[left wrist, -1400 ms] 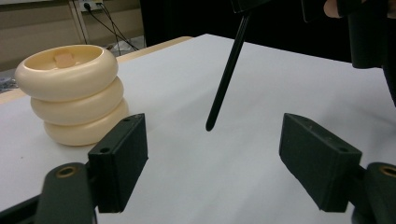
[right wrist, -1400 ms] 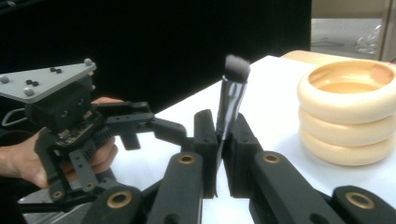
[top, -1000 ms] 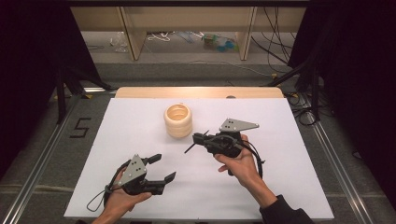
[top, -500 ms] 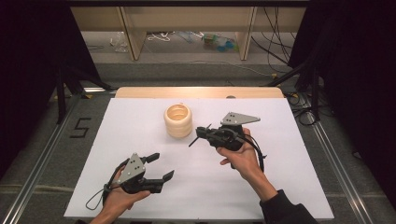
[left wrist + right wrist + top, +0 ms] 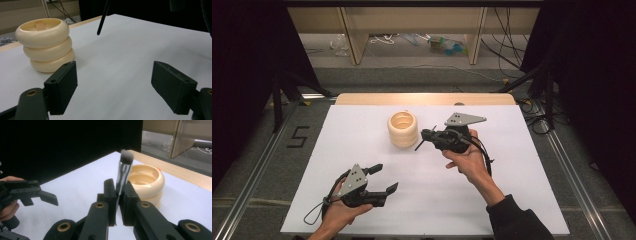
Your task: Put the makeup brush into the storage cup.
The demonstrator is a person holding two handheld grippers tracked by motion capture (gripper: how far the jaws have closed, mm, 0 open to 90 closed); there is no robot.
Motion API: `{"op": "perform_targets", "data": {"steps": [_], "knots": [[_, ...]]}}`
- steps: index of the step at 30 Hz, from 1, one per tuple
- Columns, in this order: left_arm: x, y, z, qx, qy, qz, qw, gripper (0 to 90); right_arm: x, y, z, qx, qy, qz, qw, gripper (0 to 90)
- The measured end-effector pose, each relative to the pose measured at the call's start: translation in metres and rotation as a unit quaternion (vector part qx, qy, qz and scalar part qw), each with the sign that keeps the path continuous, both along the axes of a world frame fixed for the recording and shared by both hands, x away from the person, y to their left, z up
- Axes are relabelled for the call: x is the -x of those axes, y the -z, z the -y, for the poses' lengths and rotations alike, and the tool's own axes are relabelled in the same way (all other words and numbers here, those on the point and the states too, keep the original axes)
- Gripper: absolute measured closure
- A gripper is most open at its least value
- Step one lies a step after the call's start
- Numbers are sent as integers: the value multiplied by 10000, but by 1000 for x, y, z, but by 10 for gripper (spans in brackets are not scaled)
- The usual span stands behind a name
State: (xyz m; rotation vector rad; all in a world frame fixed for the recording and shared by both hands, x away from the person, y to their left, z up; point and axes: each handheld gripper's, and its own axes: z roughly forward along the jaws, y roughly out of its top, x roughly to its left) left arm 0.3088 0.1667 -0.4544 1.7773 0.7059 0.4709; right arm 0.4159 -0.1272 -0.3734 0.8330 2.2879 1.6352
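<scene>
A cream ribbed pot (image 5: 403,129) of three stacked bulges stands open-topped on the white table (image 5: 522,190), towards the far middle. Just right of it, my right gripper (image 5: 429,135) is shut on a slim make-up brush (image 5: 418,145). In the right gripper view the jaws pinch the silver ferrule of the brush (image 5: 123,173), its grey bristle head pointing up, with the pot (image 5: 148,182) right behind. My left gripper (image 5: 382,178) rests near the front left, open and holding nothing. In the left gripper view the pot (image 5: 45,45) stands ahead to the left, and the brush's black handle tip (image 5: 102,20) hangs above the table.
A wooden strip (image 5: 422,99) edges the table's far side, with shelving legs and cables (image 5: 442,45) on the floor beyond. Metal rails (image 5: 257,165) run along both sides. The other hand's open gripper (image 5: 37,193) appears at the left of the right gripper view.
My right hand has carried the brush a little away from the person and up, staying beside the pot. The left hand has kept still.
</scene>
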Motion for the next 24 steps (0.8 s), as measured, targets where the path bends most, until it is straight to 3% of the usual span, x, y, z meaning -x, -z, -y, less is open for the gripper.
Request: {"op": "perform_targets", "data": {"steps": [24], "knots": [[0, 0, 0, 3, -2, -3, 10000, 212, -20, -27, -12, 209, -1, 147, 9997, 851]]}}
